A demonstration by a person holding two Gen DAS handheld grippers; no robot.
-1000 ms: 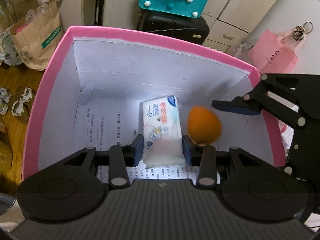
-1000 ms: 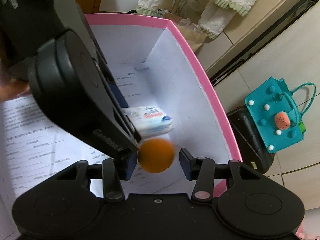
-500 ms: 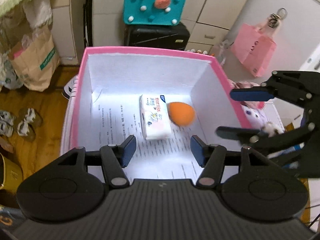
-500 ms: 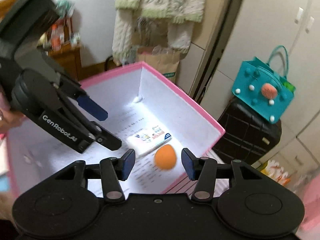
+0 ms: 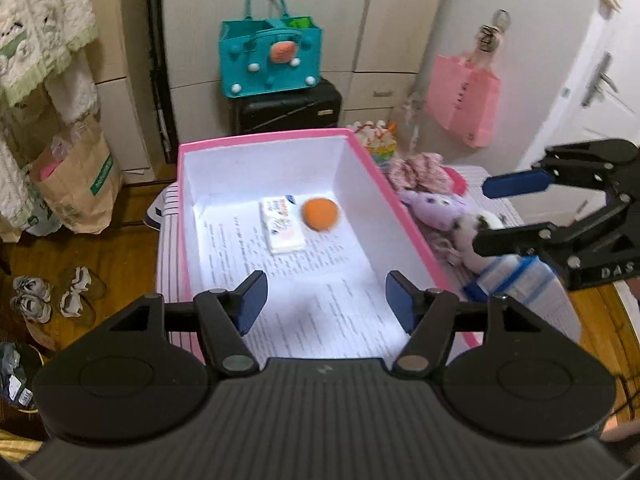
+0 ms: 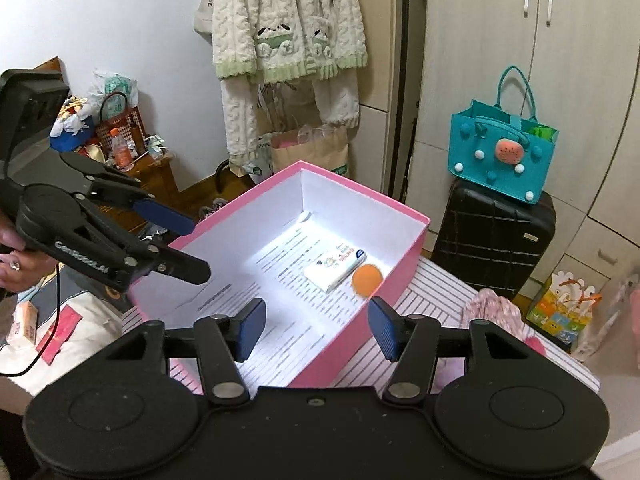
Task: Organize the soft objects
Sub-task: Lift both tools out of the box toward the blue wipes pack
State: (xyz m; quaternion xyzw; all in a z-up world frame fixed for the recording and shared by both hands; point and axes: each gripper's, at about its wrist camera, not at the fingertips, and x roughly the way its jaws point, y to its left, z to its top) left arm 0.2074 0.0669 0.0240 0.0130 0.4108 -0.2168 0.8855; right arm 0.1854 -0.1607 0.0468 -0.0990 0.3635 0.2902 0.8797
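Right gripper (image 5: 486,212), jaws wide and empty, hovers over the plush toys (image 5: 440,204) heaped right of the pink box (image 5: 400,208); the left gripper (image 5: 322,300), also wide, hangs farther off above the box.

"GenRobot.AI" in white on the side of the left claw (image 6: 196,246). "DAS", cut off, on the body of the right claw (image 5: 486,214). Print on the tissue pack (image 6: 335,265) and box-lining sheets too small to read.
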